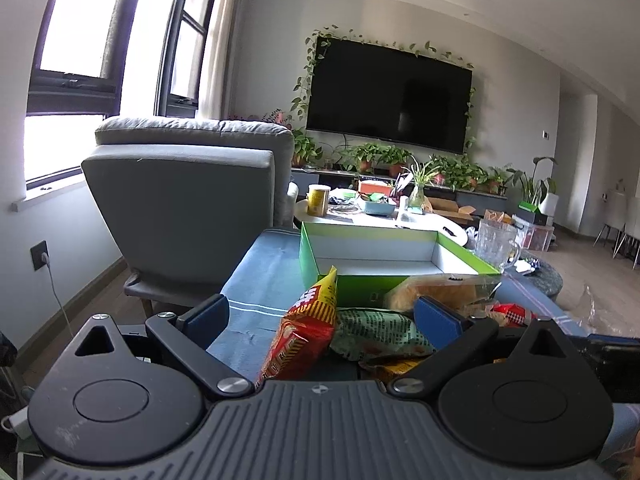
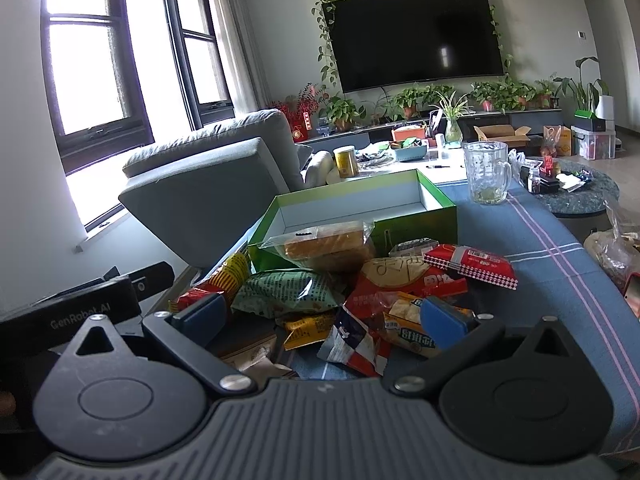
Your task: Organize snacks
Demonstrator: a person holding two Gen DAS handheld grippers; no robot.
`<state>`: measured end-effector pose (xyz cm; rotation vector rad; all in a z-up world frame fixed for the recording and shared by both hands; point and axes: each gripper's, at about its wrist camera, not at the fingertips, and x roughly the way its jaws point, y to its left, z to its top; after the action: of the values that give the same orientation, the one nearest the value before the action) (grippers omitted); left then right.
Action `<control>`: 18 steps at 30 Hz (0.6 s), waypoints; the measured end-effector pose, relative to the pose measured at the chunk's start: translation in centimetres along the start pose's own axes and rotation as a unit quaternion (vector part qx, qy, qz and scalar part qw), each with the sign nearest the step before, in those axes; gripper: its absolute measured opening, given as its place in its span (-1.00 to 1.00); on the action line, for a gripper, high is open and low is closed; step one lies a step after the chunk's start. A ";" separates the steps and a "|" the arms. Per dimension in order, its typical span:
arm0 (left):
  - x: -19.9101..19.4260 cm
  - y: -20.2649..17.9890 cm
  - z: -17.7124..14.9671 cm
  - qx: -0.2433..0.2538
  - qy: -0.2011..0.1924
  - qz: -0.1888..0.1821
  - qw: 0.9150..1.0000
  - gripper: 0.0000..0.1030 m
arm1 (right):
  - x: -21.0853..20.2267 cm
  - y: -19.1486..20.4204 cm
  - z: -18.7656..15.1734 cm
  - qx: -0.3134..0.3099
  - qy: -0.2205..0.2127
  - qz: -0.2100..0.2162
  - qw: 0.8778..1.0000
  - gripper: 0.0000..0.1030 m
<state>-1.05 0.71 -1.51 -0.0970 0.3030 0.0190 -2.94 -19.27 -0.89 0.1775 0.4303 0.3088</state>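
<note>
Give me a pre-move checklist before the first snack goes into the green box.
1. Left gripper open: ok.
2. Right gripper open: ok.
3. Green box has free room: ok, inside looks bare.
4. Snack in reach: ok, green packet lies ahead of the right gripper.
5. Bread bag clear of box: not ok, leans against its front wall.
6. Glass mug out of the path: ok, stands beyond the box.

Daylight from windows (image 1: 80, 40) at 10 o'clock, blown out | room evenly lit, soft shadows | glare streak on television (image 2: 444, 56) | fisheye bending at edges | focus sharp
</note>
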 end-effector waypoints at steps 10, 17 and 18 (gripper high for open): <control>0.2 0.2 -0.4 0.020 -0.001 0.009 1.000 0.93 | 0.7 0.0 -0.2 0.005 0.010 -0.002 1.000 0.69; 0.3 0.6 -0.2 0.016 0.004 0.006 1.000 0.93 | 0.9 0.0 -0.2 0.003 0.008 -0.005 1.000 0.69; 0.3 0.5 0.0 0.020 0.002 0.003 1.000 0.93 | 1.0 0.1 -0.1 0.002 0.005 -0.007 1.000 0.69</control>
<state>-0.73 1.23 -1.62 -0.0573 0.3083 0.0190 -2.19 -18.89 -1.37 0.1776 0.4418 0.2956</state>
